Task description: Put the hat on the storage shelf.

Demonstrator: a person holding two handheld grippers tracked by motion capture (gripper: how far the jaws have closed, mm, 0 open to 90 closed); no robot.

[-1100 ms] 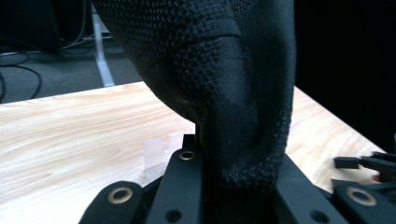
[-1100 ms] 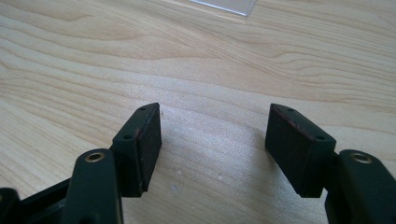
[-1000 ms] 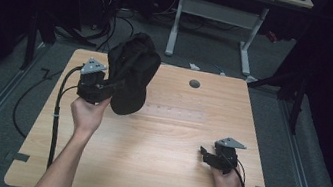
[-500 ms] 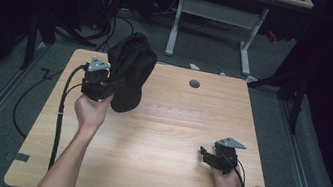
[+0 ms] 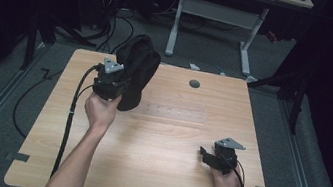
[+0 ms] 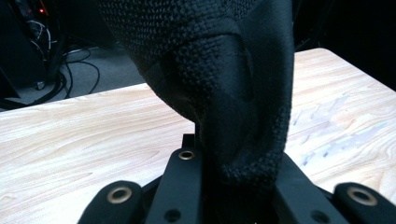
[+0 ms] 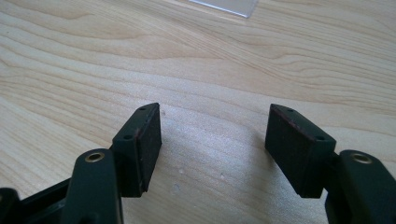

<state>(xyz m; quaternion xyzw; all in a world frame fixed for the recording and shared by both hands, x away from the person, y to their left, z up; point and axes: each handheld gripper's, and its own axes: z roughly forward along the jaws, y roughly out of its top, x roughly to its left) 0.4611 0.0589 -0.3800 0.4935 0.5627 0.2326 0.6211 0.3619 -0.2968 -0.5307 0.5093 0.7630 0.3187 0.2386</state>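
Left tool and black bag farther forward.

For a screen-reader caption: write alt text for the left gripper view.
A black woven fabric bag is pinched between the two black jaws of the left claw and hangs over a light wooden table. Dark floor with cables lies beyond the table's far edge.

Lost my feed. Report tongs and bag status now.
Left tongs shut on black fabric bag, bag held up at table's far-left. Right tongs open, empty, low over bare wood near right. Nothing between them.
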